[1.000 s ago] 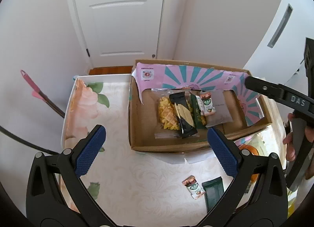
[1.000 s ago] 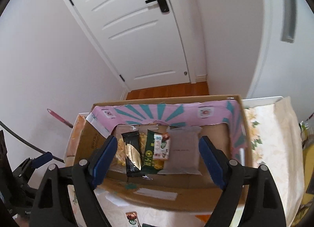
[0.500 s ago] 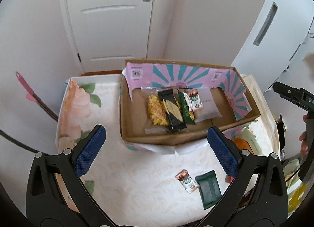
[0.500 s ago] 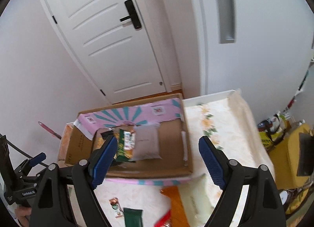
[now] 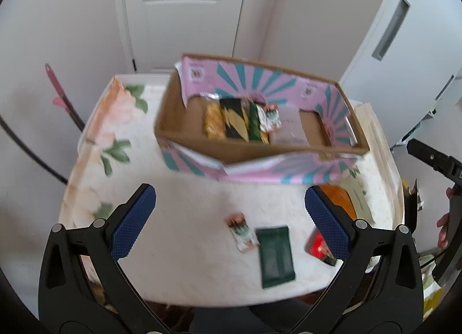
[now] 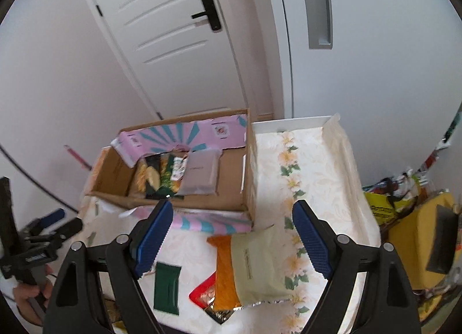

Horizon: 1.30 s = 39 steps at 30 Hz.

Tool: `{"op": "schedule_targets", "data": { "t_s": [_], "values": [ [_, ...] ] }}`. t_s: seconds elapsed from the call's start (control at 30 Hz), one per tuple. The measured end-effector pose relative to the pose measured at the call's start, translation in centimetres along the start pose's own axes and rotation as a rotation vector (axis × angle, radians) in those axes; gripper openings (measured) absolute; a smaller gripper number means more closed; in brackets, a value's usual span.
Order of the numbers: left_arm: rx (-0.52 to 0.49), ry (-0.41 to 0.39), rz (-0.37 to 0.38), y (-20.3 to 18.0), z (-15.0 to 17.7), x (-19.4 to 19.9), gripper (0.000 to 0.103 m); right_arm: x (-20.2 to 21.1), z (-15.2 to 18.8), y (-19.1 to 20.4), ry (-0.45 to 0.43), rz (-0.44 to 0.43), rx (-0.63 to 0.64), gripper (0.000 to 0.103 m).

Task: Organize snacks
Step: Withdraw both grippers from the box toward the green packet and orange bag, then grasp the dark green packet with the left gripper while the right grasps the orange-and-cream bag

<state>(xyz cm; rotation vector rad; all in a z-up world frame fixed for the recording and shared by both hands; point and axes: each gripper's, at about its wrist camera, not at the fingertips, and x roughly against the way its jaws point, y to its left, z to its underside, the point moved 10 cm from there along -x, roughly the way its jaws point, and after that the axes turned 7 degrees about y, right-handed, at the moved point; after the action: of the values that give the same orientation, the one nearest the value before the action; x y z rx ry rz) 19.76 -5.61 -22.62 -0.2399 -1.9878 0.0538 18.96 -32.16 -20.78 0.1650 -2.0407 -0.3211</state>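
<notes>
A cardboard box point(image 5: 184, 143) point(image 6: 248, 160) with pink and teal flaps stands on the table and holds several snack packets point(image 5: 239, 121) point(image 6: 173, 173). On the cloth in front of it lie a small bar packet point(image 5: 242, 231), a dark green packet point(image 5: 275, 251) point(image 6: 167, 287), a red packet point(image 5: 319, 247) point(image 6: 202, 295), an orange packet point(image 6: 223, 273) and a pale cream pouch point(image 6: 257, 267). My left gripper point(image 5: 231, 215) is open and empty above the small packets. My right gripper point(image 6: 231, 235) is open and empty above the cream pouch.
The table point(image 6: 311, 166) has a floral cloth and a raised white rim. A white door point(image 5: 184, 10) and a white cabinet point(image 5: 404, 39) stand behind it. Yellow bags point(image 6: 410, 218) sit to the right of the table.
Both grippers have drawn back and up from the box. More of the table front shows, with the loose packets now in both views. Both stay open.
</notes>
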Motion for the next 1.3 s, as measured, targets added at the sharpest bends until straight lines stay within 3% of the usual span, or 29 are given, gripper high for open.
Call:
{"op": "schedule_targets", "data": {
  "t_s": [0.03,0.1,0.13,0.27,0.37,0.6,0.7,0.87,1.1,1.17,1.3],
  "values": [
    [-0.002,0.009,-0.006,-0.5,0.6,-0.1,0.103,0.2,0.3,-0.2,-0.003,-0.016,0.003,0.085],
    [-0.004,0.027,-0.028,-1.4,2.1,-0.4,0.103,0.2,1.2,-0.8,0.000,-0.025,0.019,0.100],
    [-0.002,0.031,-0.035,-1.8,2.8,-0.5,0.103,0.2,1.6,-0.9,0.000,-0.032,0.033,0.101],
    [0.033,0.053,-0.044,-2.8,5.6,-1.2,0.103,-0.7,3.4,-1.5,0.034,-0.027,0.090,0.101],
    [0.056,0.069,-0.048,-3.5,7.6,-2.2,0.103,-1.8,5.2,-2.0,0.114,0.015,0.146,0.101],
    [0.075,0.092,-0.073,-4.7,10.2,-4.9,0.102,-3.1,7.2,-2.9,0.109,-0.014,0.173,0.101],
    [0.070,0.105,-0.073,-5.4,10.8,-6.4,0.097,-4.1,7.7,-2.8,0.112,-0.030,0.181,0.101],
    [0.061,0.126,-0.099,-6.0,11.4,-8.7,0.079,-5.6,8.6,-2.5,0.128,-0.037,0.208,0.101],
    [0.044,0.138,-0.121,-6.2,11.6,-10.3,0.076,-7.5,9.5,-2.9,0.162,-0.044,0.225,0.101],
    [0.039,0.145,-0.128,-6.2,11.8,-10.6,0.064,-7.7,9.5,-2.9,0.165,-0.048,0.225,0.101],
    [0.039,0.155,-0.133,-6.3,12.1,-11.2,0.055,-8.2,9.5,-2.6,0.173,-0.054,0.228,0.101]
  ]
}}
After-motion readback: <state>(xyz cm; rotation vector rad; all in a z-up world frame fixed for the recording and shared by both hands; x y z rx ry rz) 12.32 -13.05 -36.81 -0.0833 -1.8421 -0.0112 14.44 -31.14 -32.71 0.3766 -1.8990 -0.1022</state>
